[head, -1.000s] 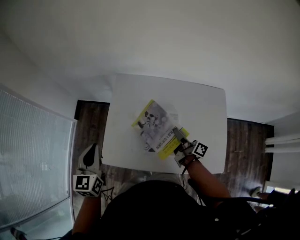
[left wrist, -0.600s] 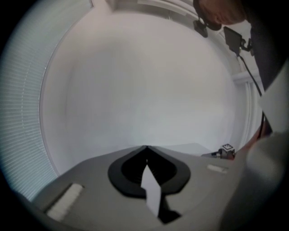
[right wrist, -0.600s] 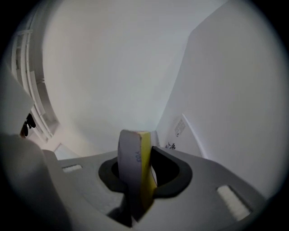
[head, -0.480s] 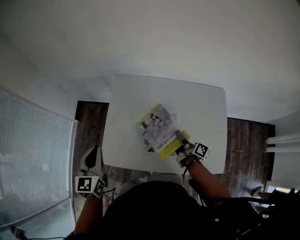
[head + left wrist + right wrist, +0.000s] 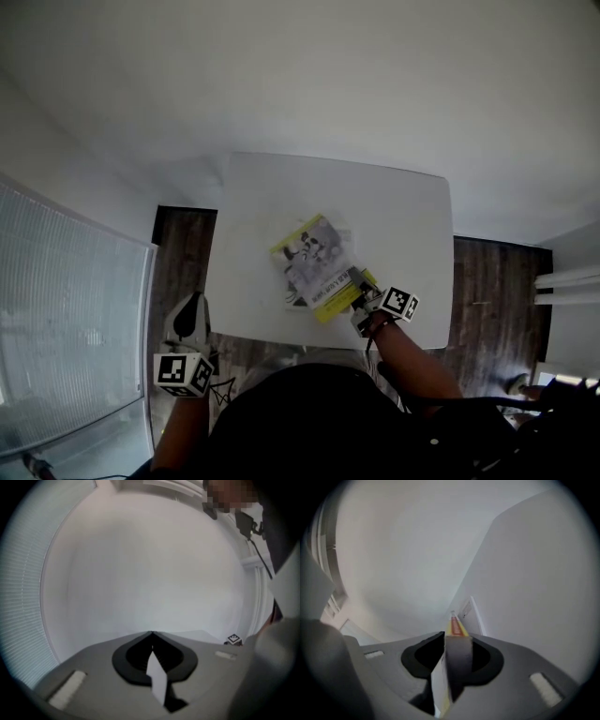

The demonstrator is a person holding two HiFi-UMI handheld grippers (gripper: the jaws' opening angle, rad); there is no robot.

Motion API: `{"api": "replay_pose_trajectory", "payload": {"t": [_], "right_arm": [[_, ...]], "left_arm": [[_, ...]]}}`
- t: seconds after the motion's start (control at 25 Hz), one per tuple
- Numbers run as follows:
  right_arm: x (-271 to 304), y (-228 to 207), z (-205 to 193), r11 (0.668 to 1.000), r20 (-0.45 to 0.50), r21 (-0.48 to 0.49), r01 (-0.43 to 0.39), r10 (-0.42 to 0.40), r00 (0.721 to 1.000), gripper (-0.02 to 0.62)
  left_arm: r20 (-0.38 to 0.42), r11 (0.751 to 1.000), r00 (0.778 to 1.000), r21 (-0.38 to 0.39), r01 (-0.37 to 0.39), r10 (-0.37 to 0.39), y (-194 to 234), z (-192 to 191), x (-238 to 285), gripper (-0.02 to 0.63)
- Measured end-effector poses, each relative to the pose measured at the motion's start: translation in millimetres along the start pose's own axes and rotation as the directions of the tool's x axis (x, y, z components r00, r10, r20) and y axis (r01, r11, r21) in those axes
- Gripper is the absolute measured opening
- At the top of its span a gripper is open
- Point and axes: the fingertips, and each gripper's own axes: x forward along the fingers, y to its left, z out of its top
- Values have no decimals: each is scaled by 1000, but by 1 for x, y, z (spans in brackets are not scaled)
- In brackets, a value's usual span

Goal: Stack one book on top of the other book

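A book (image 5: 314, 261) with a yellow and grey cover lies low over the white table (image 5: 394, 202), near its front edge. My right gripper (image 5: 359, 292) is shut on the book's near right corner. In the right gripper view the book (image 5: 453, 623) runs edge-on between the jaws of my right gripper (image 5: 452, 637). A pale second book (image 5: 343, 232) shows faintly past its far side, and as a flat white slab (image 5: 472, 613) in the right gripper view. Whether the two books touch I cannot tell. My left gripper (image 5: 187, 319) hangs off the table's left front corner, its tips together (image 5: 152, 633), holding no book.
Dark wood floor (image 5: 492, 281) lies on both sides of the table. A ribbed white panel (image 5: 66, 309) stands at the left, close to my left gripper. White walls surround the far side. The person's dark torso fills the bottom of the head view.
My right gripper has come down with the yellow and grey book, which now lies flatter and nearer the table top. The left gripper has hardly shifted.
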Motion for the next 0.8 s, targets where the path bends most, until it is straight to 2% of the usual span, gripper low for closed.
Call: {"api": "replay_pose_trajectory", "payload": {"t": [0.08, 0.12, 0.24, 0.48, 0.8], "right_arm": [[0, -4, 3, 1000, 28, 18, 9, -10, 1000, 204], [0, -5, 5, 1000, 44, 28, 12, -13, 999, 232], [-1, -8, 11, 999, 76, 34, 30, -33, 997, 241], [-6, -26, 19, 980, 43, -73, 186, -183, 982, 365], [-32, -30, 36, 970, 125, -67, 234, -225, 966, 379]], "left_arm": [[5, 1000, 1000, 2, 6, -6, -2, 1, 3, 6], [6, 1000, 1000, 3, 10, -10, -3, 1, 4, 6], [4, 1000, 1000, 9, 23, -23, -5, 2, 7, 6], [-15, 1000, 999, 8, 30, -30, -6, 2, 21, 6], [5, 994, 995, 41, 98, -98, -24, 15, 35, 6]]}}
